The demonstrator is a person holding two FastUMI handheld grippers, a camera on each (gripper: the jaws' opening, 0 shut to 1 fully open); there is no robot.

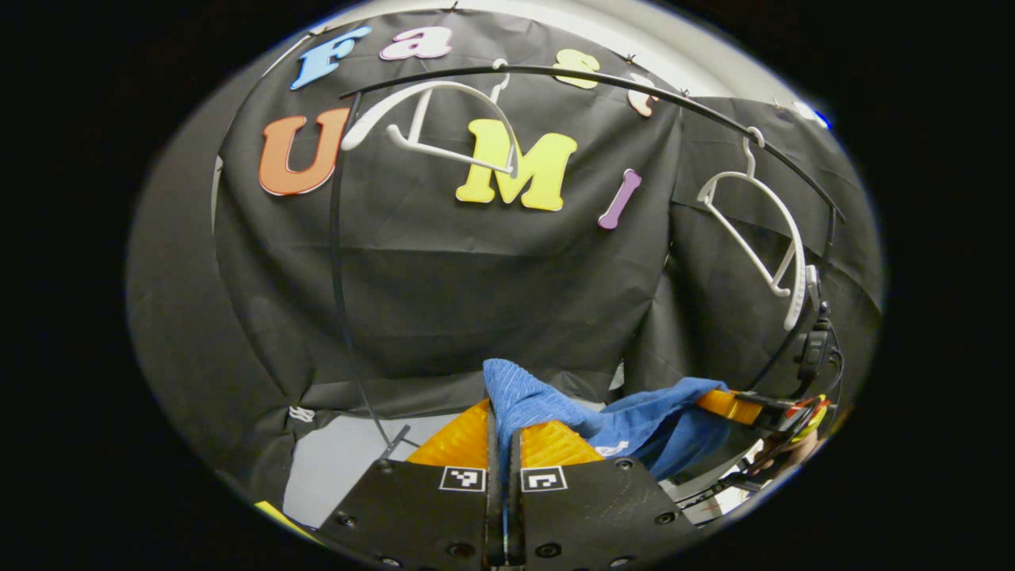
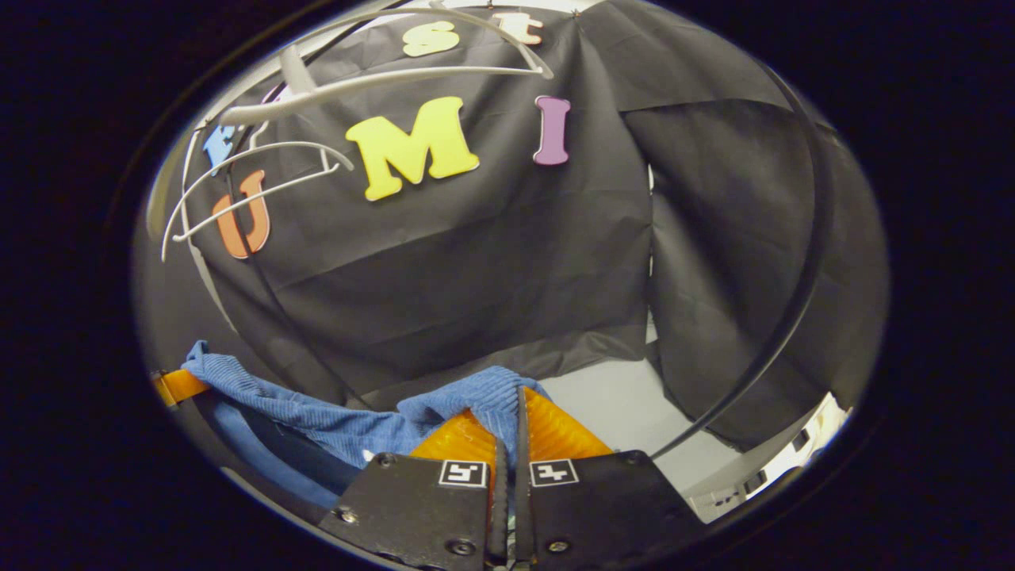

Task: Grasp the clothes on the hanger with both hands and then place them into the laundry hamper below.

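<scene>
left tool (image 1: pixel 503 432) clamped on blue garment (image 1: pixel 547 404) | right tool (image 2: pixel 509 432) clamped on its other end | garment slung between both, below bare white hangers (image 1: pixel 428 119) on the rail (image 1: pixel 603 79) | its lower part cut off from sight

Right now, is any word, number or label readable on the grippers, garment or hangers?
No words or numbers are readable.
left gripper: square black-and-white markers, patterns only, no text.
right gripper: the same kind of markers.
blue garment: small white tag, too small to read.

Each hand-held gripper (image 1: pixel 503 444) has black screwed plates bearing square black-and-white markers.
</scene>
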